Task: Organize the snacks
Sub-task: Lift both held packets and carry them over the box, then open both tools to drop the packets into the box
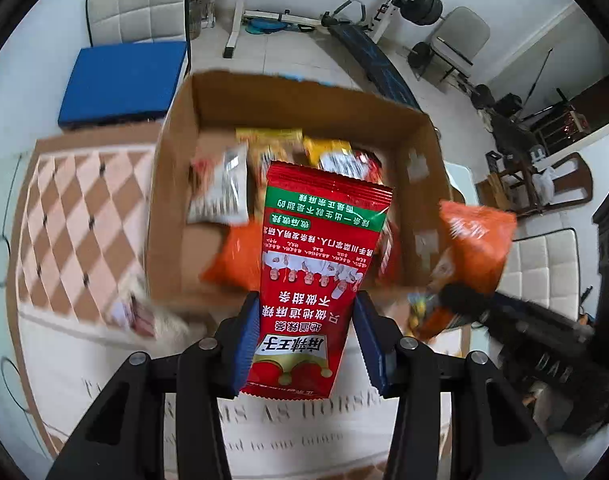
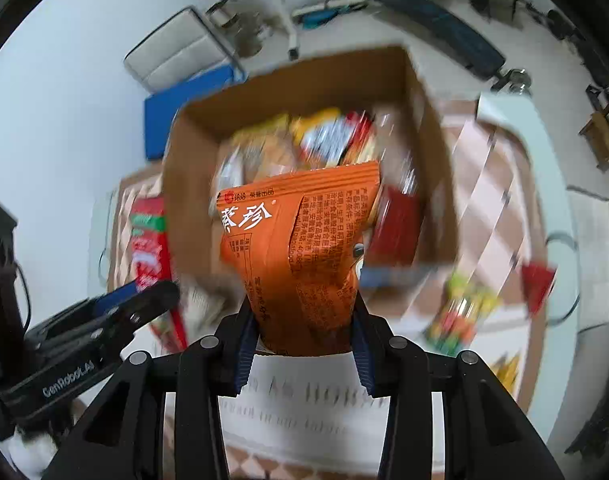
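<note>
Our left tool (image 1: 304, 344) clamps a red packet (image 1: 316, 264), our right tool (image 2: 300, 340) an orange bag (image 2: 300, 248); ahead, the box (image 1: 176, 208) is crowded, so packets may slip outside.

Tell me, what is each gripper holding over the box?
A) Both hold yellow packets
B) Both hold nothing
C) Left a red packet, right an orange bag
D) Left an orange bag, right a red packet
C: the left gripper clamps the red packet, the right gripper the orange bag, both above the box.
</note>
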Available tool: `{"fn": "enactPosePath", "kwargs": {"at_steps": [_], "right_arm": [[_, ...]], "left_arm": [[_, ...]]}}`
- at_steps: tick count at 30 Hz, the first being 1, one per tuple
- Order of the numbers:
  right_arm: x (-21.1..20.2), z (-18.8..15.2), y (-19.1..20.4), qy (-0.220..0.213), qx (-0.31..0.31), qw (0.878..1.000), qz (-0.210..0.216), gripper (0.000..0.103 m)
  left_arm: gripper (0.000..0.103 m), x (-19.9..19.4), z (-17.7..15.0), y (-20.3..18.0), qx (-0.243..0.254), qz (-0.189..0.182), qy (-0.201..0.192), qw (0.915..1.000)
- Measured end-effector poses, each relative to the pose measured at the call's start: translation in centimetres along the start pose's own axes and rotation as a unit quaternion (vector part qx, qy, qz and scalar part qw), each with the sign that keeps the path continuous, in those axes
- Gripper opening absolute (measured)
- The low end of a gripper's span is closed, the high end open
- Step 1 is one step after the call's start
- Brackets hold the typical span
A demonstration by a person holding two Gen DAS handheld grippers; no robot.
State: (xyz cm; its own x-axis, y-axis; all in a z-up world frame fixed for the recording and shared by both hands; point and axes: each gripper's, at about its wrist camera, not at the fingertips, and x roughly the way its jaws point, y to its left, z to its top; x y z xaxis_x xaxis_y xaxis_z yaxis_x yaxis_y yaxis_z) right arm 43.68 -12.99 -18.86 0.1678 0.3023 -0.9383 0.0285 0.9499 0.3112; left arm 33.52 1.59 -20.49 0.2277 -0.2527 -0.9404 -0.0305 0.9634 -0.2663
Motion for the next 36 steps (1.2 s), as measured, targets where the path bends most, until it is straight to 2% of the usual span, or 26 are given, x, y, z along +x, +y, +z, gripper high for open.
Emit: {"fn": "enactPosePath", "kwargs": {"at_steps": [6,11,15,23,26,28,30,31,32,34,36], "right_arm": [[3.9,7.7,-2.1,0.008,0.015,0.999,-0.045,0.044],[7.8,11.0,-2.9,0.030,0.016,0.996,-0.078,0.044],[10.2,12.0,-3.6,0.047,0.021,0.995,-0.089,0.044],[12.8,13.4,-5.0,0.054,0.034,0.993,-0.103,0.045],[13.3,13.7,-5.6,0.070,0.055,0.991,-0.096,0.048],[13.4,13.8,-5.7,0.074,0.056,0.992,-0.090,0.063],[13.4,13.7,-5.3,0.077,0.051,0.991,-0.093,0.067],[13.4,13.6,-5.0,0.078,0.047,0.992,-0.092,0.074],[13.4,13.6,-5.0,0.078,0.047,0.992,-0.092,0.077],[13.4,13.4,-4.0,0.079,0.034,0.991,-0.100,0.089],[13.3,13.3,-3.6,0.079,0.027,0.991,-0.106,0.091]], "left_arm": [[0.043,3.9,5.2,1.0,-0.004,0.037,0.023,0.9990],[0.043,7.4,7.4,2.4,-0.010,0.067,0.052,0.9964],[0.043,8.8,8.1,3.0,-0.013,0.082,0.068,0.9942],[0.046,10.7,8.5,3.6,-0.015,0.087,0.096,0.9914],[0.047,11.3,8.3,3.6,-0.012,0.112,0.110,0.9876],[0.047,11.5,8.3,3.9,-0.023,0.101,0.117,0.9877],[0.062,11.4,8.4,3.7,-0.017,0.106,0.110,0.9880],[0.077,11.2,8.4,3.7,-0.018,0.109,0.107,0.9881],[0.082,11.0,8.4,3.6,-0.017,0.105,0.102,0.9891],[0.083,10.5,8.4,3.5,-0.017,0.104,0.094,0.9900],[0.084,10.0,8.5,3.4,-0.019,0.098,0.089,0.9911]]}}
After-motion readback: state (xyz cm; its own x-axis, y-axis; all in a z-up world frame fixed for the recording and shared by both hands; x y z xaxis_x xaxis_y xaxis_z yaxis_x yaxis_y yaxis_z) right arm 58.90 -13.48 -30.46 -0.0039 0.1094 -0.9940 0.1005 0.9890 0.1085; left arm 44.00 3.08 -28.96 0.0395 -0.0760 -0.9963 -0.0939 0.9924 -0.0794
